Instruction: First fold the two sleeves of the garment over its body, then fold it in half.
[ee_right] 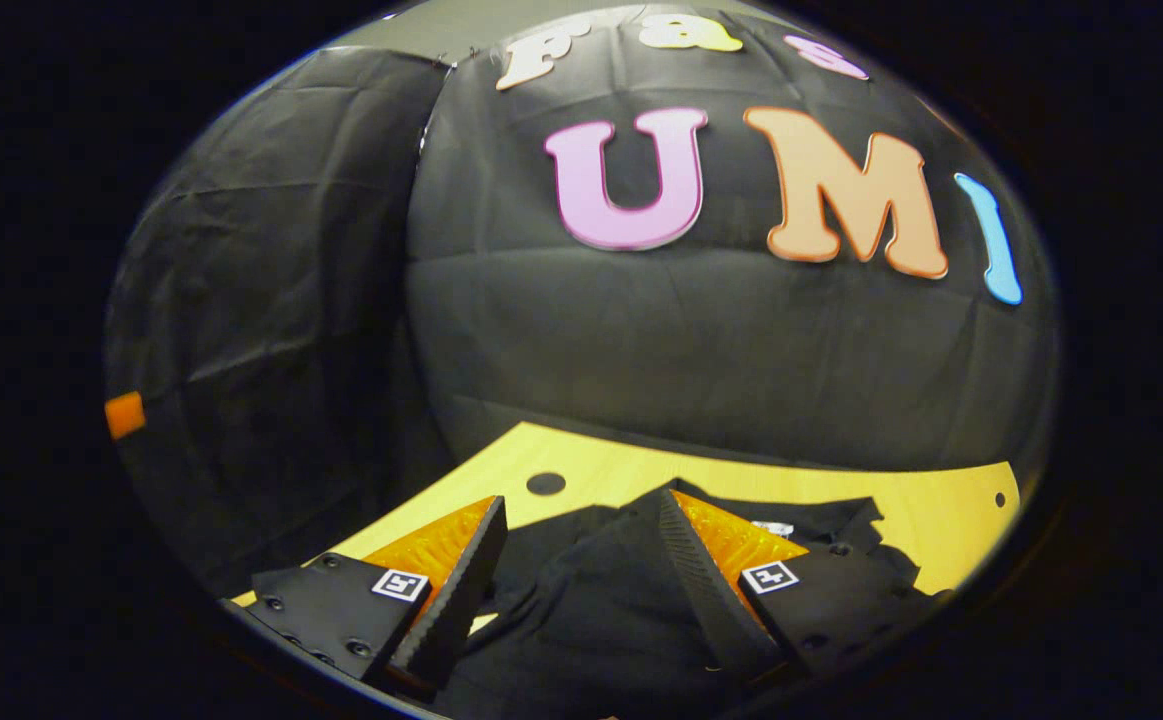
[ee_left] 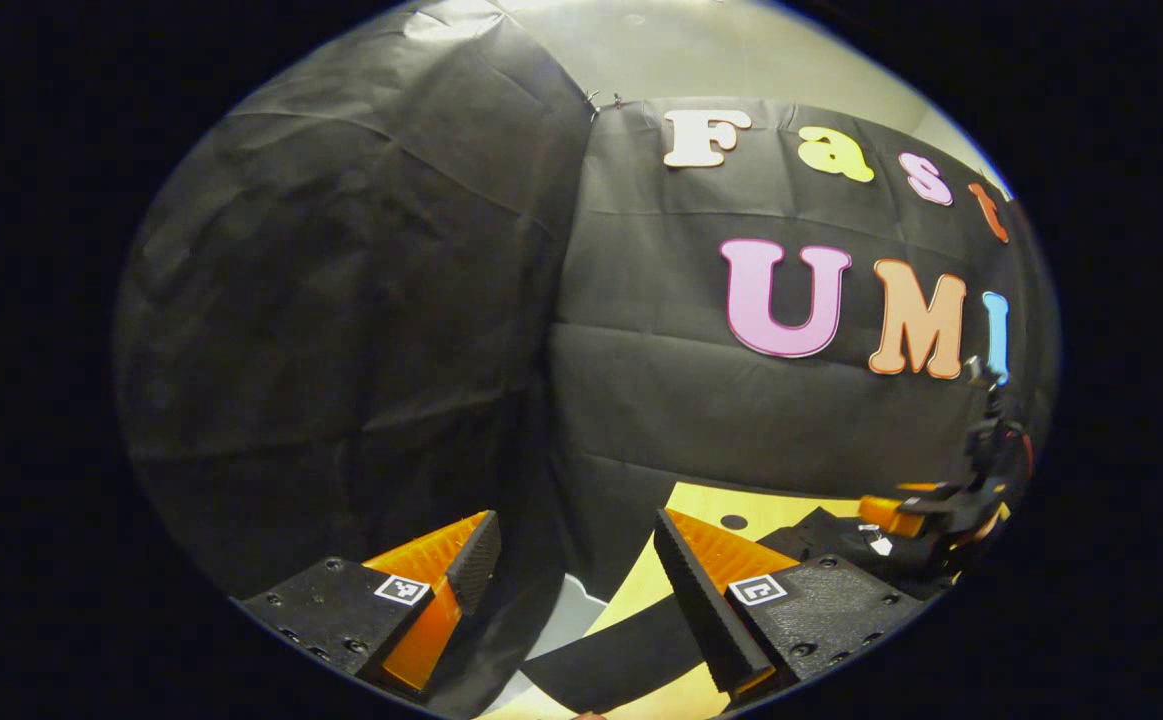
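Both tools, left (ee_left: 571,570) and right (ee_right: 576,560), gape empty above the crumpled black garment (ee_right: 581,610), axis unclear.

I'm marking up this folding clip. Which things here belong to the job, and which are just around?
Part of the job:
- black garment on the table
- left tool, open
- right tool, open above the garment

Just around:
- wooden table
- black cloth wall

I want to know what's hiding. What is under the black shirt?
The black shirt lies on a yellow wooden table. The tabletop beneath it is covered, so anything there cannot be seen.
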{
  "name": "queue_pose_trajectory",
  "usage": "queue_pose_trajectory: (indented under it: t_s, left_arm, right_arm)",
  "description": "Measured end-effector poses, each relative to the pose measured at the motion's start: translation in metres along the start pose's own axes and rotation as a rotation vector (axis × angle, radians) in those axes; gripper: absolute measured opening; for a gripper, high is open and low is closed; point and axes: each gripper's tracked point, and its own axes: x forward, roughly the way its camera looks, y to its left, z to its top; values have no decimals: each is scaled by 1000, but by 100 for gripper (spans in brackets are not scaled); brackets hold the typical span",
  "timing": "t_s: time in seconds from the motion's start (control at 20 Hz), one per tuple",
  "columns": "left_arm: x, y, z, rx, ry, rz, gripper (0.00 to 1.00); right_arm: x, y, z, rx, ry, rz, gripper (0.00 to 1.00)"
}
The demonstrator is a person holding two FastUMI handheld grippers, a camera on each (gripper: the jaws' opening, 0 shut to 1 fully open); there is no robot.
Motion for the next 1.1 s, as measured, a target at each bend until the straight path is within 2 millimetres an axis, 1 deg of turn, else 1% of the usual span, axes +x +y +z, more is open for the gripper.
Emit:
queue_pose_trajectory:
  t_s: [0.1, 0.15, 0.2, 0.25, 0.35, 0.4, 0.45, 0.5, 0.55, 0.65, 0.7, 0.75, 0.8, 0.85, 1.1]
  left_arm:
    - [4, 3, -28, -24, 51, -12, 93]
    - [7, 2, -42, -41, 83, -21, 92]
    - [11, 0, -57, -58, 122, -26, 92]
    - [14, -1, -74, -72, 166, -28, 92]
    - [17, -1, -107, -82, 253, -39, 94]
    - [20, -1, -120, -80, 280, -40, 95]
    - [24, -2, -131, -76, 303, -40, 95]
    - [25, -1, -144, -76, 335, -42, 95]
    - [26, -2, -156, -84, 368, -46, 95]
    - [27, -4, -179, -100, 424, -54, 96]
    - [26, -4, -192, -103, 453, -54, 95]
    - [25, -3, -201, -102, 472, -50, 96]
    - [24, -1, -211, -100, 493, -46, 96]
    - [24, -1, -220, -98, 517, -43, 96]
    - [14, 1, -254, -72, 609, -55, 96]
  right_arm:
    - [-33, -2, 20, 15, -52, -6, 98]
    - [-45, -7, 26, 18, -67, -14, 97]
    - [-54, -11, 32, 18, -84, -27, 94]
    - [-65, -17, 37, 20, -97, -41, 98]
    - [-80, -33, 46, 23, -122, -75, 98]
    - [-87, -41, 48, 19, -132, -99, 94]
    - [-93, -48, 48, 16, -138, -123, 97]
    - [-98, -55, 48, 18, -139, -142, 94]
    - [-102, -60, 46, 23, -135, -157, 98]
    - [-109, -71, 41, 34, -122, -187, 97]
    - [-113, -77, 42, 39, -113, -200, 97]
    - [-116, -81, 39, 43, -106, -210, 99]
    - [-119, -83, 37, 44, -100, -218, 98]
    - [-122, -85, 37, 42, -97, -226, 95]
    - [-135, -93, 35, 20, -90, -255, 95]
